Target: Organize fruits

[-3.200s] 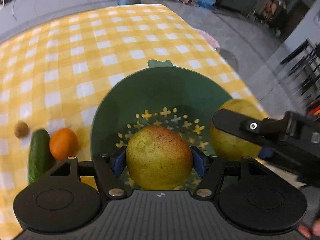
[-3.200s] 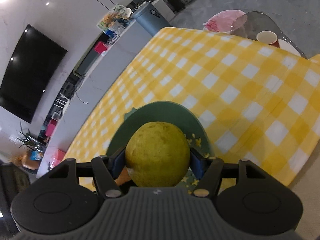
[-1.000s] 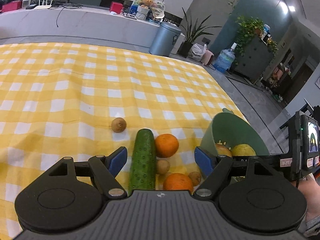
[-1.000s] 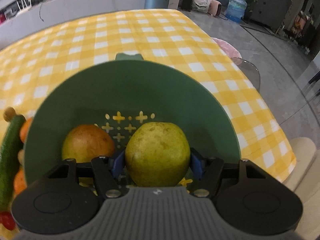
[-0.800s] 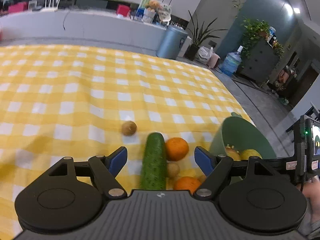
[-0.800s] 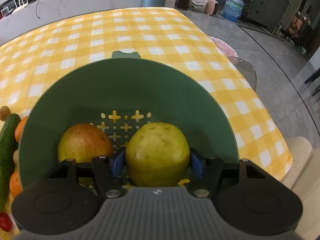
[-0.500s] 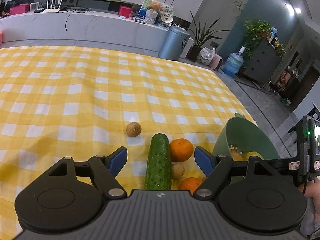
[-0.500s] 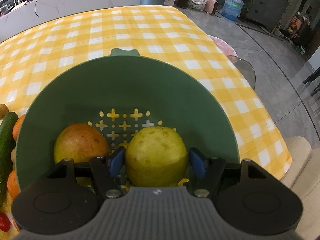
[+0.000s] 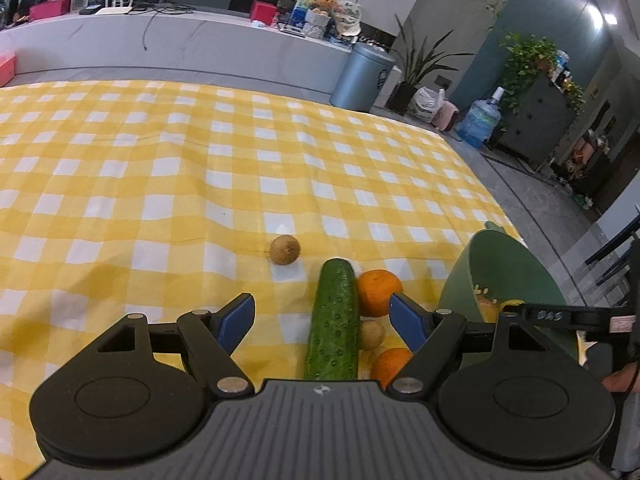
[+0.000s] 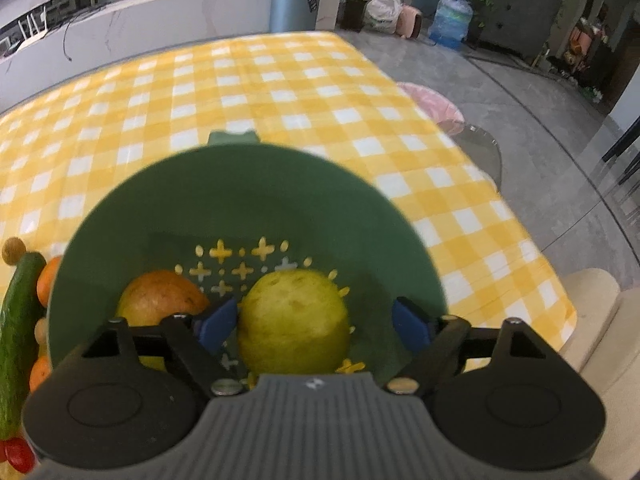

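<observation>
A green colander bowl (image 10: 248,192) stands on the yellow checked table near its right edge; it also shows in the left wrist view (image 9: 516,268). In it lie a yellow-green pear (image 10: 294,316) and a reddish pear (image 10: 160,298). My right gripper (image 10: 314,322) is open over the bowl, its jaws apart around the yellow-green pear without gripping it. My left gripper (image 9: 322,314) is open and empty above a cucumber (image 9: 334,320), two oranges (image 9: 378,292) (image 9: 390,364) and a small brown fruit (image 9: 371,334). Another small brown fruit (image 9: 284,249) lies further out.
Red cherry tomatoes (image 10: 16,454) lie at the lower left of the right wrist view. The table's right edge (image 10: 532,240) drops to a grey floor, with a pale chair (image 10: 600,320) beside it. The checked cloth (image 9: 160,160) stretches far to the left.
My right gripper has opened and let go of the yellow-green pear, which now rests in the bowl. My left gripper has drifted slightly left and stays open.
</observation>
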`<state>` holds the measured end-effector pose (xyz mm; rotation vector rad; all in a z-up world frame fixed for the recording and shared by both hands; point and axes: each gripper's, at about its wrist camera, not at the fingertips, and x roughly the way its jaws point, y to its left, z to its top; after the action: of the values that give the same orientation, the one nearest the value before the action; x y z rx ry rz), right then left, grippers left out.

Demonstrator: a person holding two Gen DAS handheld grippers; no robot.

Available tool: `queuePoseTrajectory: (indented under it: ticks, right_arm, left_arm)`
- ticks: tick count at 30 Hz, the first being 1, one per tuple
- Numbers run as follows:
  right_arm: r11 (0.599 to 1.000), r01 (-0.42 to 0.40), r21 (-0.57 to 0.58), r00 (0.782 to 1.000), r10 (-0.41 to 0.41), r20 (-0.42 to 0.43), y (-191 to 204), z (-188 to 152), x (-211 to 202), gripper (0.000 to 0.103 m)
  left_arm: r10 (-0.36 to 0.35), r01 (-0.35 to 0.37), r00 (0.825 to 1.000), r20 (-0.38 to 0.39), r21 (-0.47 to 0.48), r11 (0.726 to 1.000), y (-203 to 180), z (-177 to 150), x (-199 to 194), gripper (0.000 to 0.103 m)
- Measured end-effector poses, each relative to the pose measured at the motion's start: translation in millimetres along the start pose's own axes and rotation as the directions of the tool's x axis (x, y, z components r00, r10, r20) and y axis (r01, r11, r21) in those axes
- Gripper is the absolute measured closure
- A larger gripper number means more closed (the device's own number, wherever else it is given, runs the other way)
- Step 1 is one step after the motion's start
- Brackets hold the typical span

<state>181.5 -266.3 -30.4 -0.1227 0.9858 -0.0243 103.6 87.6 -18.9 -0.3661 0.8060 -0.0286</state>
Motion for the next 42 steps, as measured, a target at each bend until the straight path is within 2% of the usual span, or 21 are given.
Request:
queuePoseTrajectory:
  ticks: [5, 8, 11, 14, 15, 17, 18, 19, 20, 22, 24, 28, 31, 33, 36, 39, 42]
  right_arm:
    - [1.000, 0.002, 0.015, 0.998, -0.003, 0.058, -1, 3, -17, 0.016]
    - [0.999, -0.023, 0.036, 0.996, 0.020, 0.083, -2, 5, -28, 0.014]
    - [0.996, -0.073, 0.060, 0.991, 0.066, 0.115, -2, 7, -42, 0.014]
    - [0.982, -0.180, 0.065, 0.972, 0.167, 0.166, 3, 7, -62, 0.015]
    - [0.974, -0.220, 0.061, 0.962, 0.206, 0.180, 6, 8, -68, 0.017]
    - [0.949, -0.311, 0.047, 0.932, 0.295, 0.208, 13, 7, -82, 0.029]
    - [0.939, -0.343, 0.037, 0.921, 0.328, 0.212, 19, 7, -87, 0.039]
    - [0.929, -0.370, 0.024, 0.910, 0.358, 0.209, 24, 7, -92, 0.043]
    - [0.920, -0.391, 0.010, 0.902, 0.381, 0.201, 32, 7, -95, 0.045]
    - [0.919, -0.392, -0.035, 0.901, 0.391, 0.189, 51, 5, -102, 0.054]
    - [0.913, -0.398, -0.084, 0.897, 0.407, 0.170, 69, 1, -106, 0.055]
    - [0.879, -0.459, -0.127, 0.876, 0.472, 0.099, 98, -3, -106, 0.054]
    - [0.845, -0.527, -0.091, 0.848, 0.530, 0.012, 115, -9, -90, 0.054]
    - [0.836, -0.543, -0.076, 0.840, 0.542, -0.041, 128, -13, -78, 0.055]
    - [0.841, -0.536, -0.073, 0.842, 0.527, -0.120, 146, -20, -59, 0.055]
    - [0.854, -0.521, -0.012, 0.841, 0.511, -0.177, 153, -26, -42, 0.056]
    - [0.877, -0.481, -0.005, 0.864, 0.473, -0.172, 159, -27, -36, 0.057]
  left_arm:
    - [0.046, -0.046, 0.999, -0.030, 0.000, 0.999, 2, -1, 0, 0.013]
    - [0.072, -0.072, 0.996, -0.044, 0.001, 0.997, 2, -2, 0, 0.013]
    - [0.100, -0.099, 0.994, -0.049, 0.006, 0.995, 4, -4, -2, 0.013]
    - [0.135, -0.134, 0.989, -0.053, 0.012, 0.991, 5, -6, -4, 0.013]
    - [0.139, -0.138, 0.989, -0.056, 0.014, 0.990, 6, -6, -5, 0.013]
    - [0.142, -0.141, 0.988, -0.064, 0.012, 0.990, 8, -7, -7, 0.013]
    - [0.145, -0.144, 0.987, -0.066, 0.011, 0.989, 9, -7, -9, 0.013]
    - [0.148, -0.148, 0.987, -0.067, 0.012, 0.989, 10, -7, -10, 0.013]
    - [0.152, -0.152, 0.986, -0.069, 0.013, 0.988, 10, -7, -11, 0.013]
    - [0.161, -0.161, 0.984, -0.076, 0.005, 0.987, 13, -7, -13, 0.013]
    - [0.165, -0.166, 0.983, -0.080, -0.013, 0.986, 17, -7, -15, 0.014]
    - [0.189, -0.194, 0.977, -0.102, -0.048, 0.980, 30, -7, -16, 0.014]
    - [0.208, -0.217, 0.969, -0.130, -0.064, 0.974, 39, -8, -12, 0.014]
    - [0.215, -0.227, 0.966, -0.142, -0.075, 0.971, 45, -9, -10, 0.014]
    - [0.215, -0.231, 0.965, -0.152, -0.090, 0.969, 51, -9, -8, 0.015]
    - [0.221, -0.238, 0.962, -0.161, -0.096, 0.966, 57, -10, -4, 0.015]
    - [0.211, -0.230, 0.963, -0.167, -0.108, 0.967, 62, -10, -2, 0.015]
